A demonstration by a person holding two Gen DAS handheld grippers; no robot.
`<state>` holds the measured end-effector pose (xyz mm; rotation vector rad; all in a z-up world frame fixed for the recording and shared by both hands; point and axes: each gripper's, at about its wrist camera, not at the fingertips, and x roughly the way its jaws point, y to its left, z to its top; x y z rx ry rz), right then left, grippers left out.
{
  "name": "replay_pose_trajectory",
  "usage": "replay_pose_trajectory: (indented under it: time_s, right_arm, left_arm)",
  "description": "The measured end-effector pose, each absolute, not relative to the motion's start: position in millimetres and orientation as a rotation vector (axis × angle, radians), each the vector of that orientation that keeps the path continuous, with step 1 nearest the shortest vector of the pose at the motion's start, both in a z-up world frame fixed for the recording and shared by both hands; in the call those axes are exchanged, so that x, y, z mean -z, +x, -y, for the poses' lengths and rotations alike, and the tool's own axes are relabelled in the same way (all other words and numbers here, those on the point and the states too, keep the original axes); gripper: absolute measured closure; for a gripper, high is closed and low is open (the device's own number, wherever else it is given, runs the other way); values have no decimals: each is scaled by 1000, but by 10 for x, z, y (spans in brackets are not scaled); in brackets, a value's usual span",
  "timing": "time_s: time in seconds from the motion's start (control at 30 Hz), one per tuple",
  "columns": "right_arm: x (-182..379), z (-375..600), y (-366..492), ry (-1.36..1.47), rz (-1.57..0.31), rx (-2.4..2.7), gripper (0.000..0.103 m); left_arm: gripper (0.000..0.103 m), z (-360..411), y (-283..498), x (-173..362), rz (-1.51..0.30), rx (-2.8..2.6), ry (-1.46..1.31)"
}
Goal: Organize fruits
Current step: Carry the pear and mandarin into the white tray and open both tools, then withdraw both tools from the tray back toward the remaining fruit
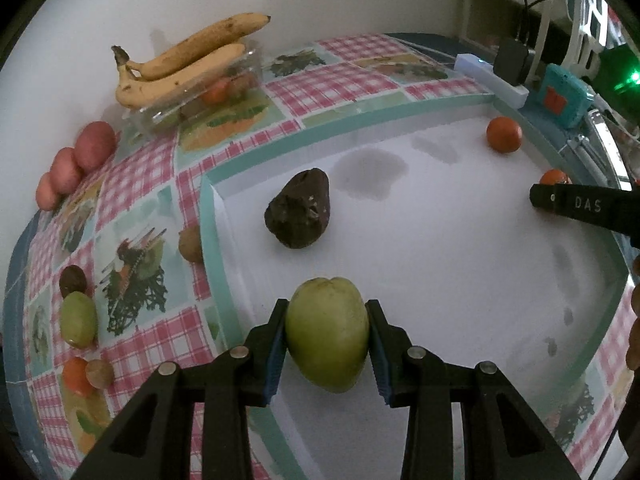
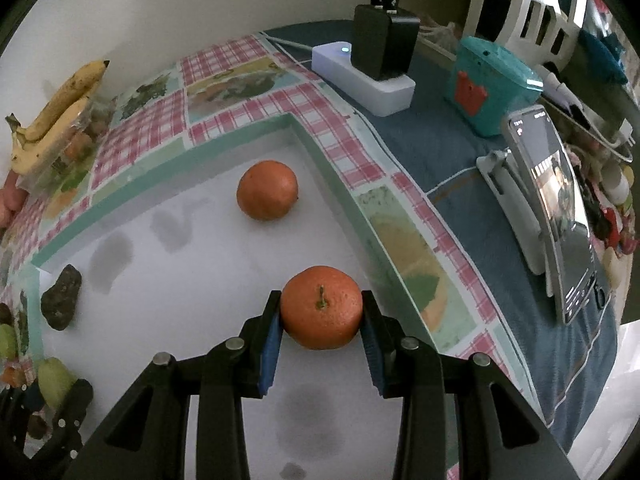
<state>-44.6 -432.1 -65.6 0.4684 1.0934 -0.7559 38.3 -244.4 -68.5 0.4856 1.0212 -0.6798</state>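
Tongs first: our left tongs clamp a green fruit over the white tray; our right tongs clamp an orange.

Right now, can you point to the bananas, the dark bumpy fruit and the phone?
bananas (image 1: 188,60): left wrist view, middle of the bunch.
dark bumpy fruit (image 1: 298,209): left wrist view, its centre.
phone (image 2: 560,216): right wrist view, middle of its screen.

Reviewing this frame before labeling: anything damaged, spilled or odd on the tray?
Yes. The dark fruit on the white tray looks blackened and shrivelled, possibly rotten, unlike the green fruit in the left gripper or the orange in the right gripper. Grey blotches mark the tray, possibly damp stains.
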Motion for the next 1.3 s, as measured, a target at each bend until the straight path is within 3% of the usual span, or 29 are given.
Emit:
replay_pose_trajectory:
  time_s: [0.5, 0.6, 0.67, 0.77, 0.93, 1.0, 1.07, 1.17, 1.3]
  right_arm:
    - [642, 4338, -437, 450, -1104, 758, 64]
    - [571, 4328, -429, 433, -1093, 760, 63]
    - [497, 4301, -420, 415, -1075, 752, 62]
    - [334, 4251, -401, 382, -1035, 743, 50]
    - [131, 4164, -407, 380, -983, 720, 49]
    - [90, 4120, -394, 372, -977, 721, 31]
    - [76, 4081, -385, 382, -966, 702, 24]
    - [96, 3987, -331, 381, -974, 680, 24]
    - [108, 3751, -240, 339, -979, 624, 23]
  left_arm:
    - [59, 2366, 486, 648, -1114, 674, 370]
    - [47, 2321, 459, 516, -1095, 689, 335]
    - [44, 2296, 432, 415, -1082, 708, 311]
    - [39, 2239, 424, 289, -1071, 699, 296]
    - [27, 1958, 559, 142, -1061, 594, 244]
    - [23, 1779, 653, 119, -1054, 528, 226]
    - [18, 1578, 777, 95, -1051, 452, 195]
    - [0, 1212, 1002, 73, -1031, 316, 146]
    - [0, 697, 1211, 102, -1038, 174, 76]
